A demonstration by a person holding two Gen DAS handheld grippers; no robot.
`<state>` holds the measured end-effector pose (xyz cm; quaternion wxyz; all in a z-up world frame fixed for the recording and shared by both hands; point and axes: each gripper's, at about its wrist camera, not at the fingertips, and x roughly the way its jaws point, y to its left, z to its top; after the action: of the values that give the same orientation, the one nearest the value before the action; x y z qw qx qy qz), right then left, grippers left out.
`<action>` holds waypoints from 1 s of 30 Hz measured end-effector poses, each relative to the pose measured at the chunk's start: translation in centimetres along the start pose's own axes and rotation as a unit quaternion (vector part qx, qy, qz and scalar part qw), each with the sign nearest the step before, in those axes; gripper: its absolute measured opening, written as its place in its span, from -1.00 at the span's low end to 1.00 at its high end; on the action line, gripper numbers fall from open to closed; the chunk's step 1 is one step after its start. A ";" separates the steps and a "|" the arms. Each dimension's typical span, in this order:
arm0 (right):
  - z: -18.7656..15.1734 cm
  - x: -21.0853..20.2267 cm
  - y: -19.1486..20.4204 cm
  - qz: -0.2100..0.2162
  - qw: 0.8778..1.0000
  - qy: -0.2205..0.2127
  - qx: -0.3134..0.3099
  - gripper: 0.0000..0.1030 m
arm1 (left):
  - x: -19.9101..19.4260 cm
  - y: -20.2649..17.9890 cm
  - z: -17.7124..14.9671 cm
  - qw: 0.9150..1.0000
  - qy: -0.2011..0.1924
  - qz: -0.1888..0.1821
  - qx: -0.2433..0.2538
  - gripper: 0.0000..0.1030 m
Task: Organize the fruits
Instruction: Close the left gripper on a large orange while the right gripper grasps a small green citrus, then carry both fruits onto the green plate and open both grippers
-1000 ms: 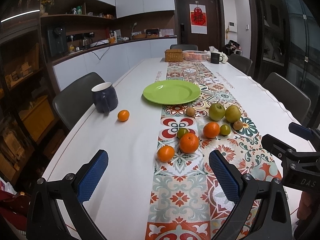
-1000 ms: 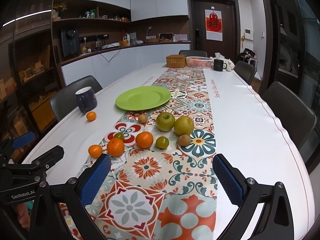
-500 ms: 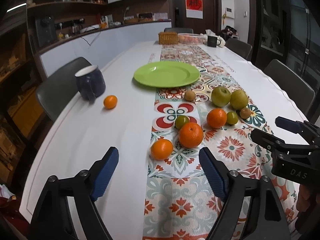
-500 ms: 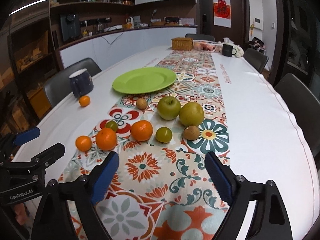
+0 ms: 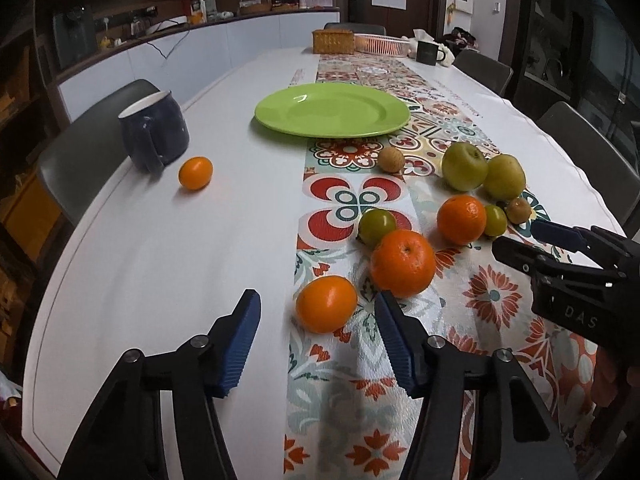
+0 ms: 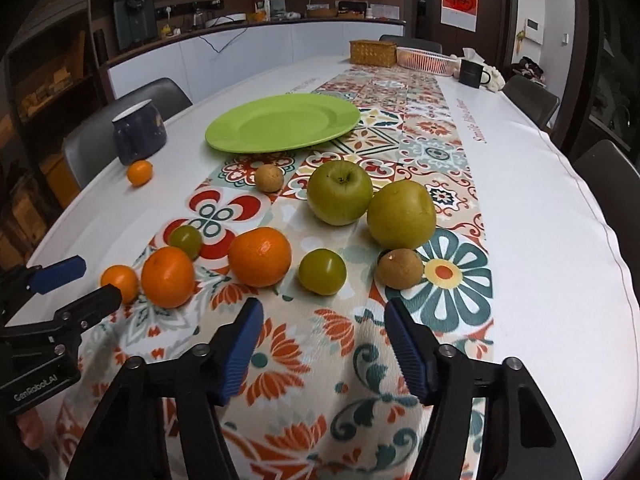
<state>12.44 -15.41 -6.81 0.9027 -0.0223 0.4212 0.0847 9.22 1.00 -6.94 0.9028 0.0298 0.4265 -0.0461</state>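
Several fruits lie on a patterned table runner [image 5: 360, 368]. My left gripper [image 5: 316, 340] is open, low over the table, its pads either side of and just short of a small orange [image 5: 326, 309]. A bigger orange [image 5: 402, 263] sits just beyond it. My right gripper [image 6: 322, 346] is open and empty, just short of a small green fruit [image 6: 322, 271]. An orange [image 6: 260, 256], a brown kiwi-like fruit [image 6: 400, 268], a green apple [image 6: 340, 192] and a yellow-green pear [image 6: 401, 214] lie beyond. An empty green plate [image 5: 332, 110] stands farther back.
A dark blue mug [image 5: 154, 136] stands at the left table edge with a lone small orange [image 5: 195, 173] beside it. A wicker box [image 6: 373, 53], pink basket [image 6: 427, 60] and black mug [image 6: 472, 73] stand at the far end. Chairs ring the table.
Both grippers have moved forward and down towards the fruits. Both jaws have narrowed but stay open. The left one now frames the small orange.
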 end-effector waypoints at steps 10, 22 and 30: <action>1.0 2.1 -0.3 0.001 1.000 0.011 -0.004 -0.04 | 1.5 0.1 0.4 1.000 0.024 -0.018 0.001 -0.22; 1.6 3.1 0.0 0.013 1.000 0.011 -0.015 -0.40 | 1.9 0.2 0.8 0.999 0.032 -0.022 0.004 -0.33; 1.5 1.8 -0.1 0.018 1.000 -0.005 -0.013 -0.40 | 0.5 -0.4 1.2 1.000 0.014 -0.023 0.014 -0.33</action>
<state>14.72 -15.10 -7.20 0.9028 -0.0259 0.4159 0.1064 10.44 0.50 -6.53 0.8950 0.0332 0.4389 -0.0722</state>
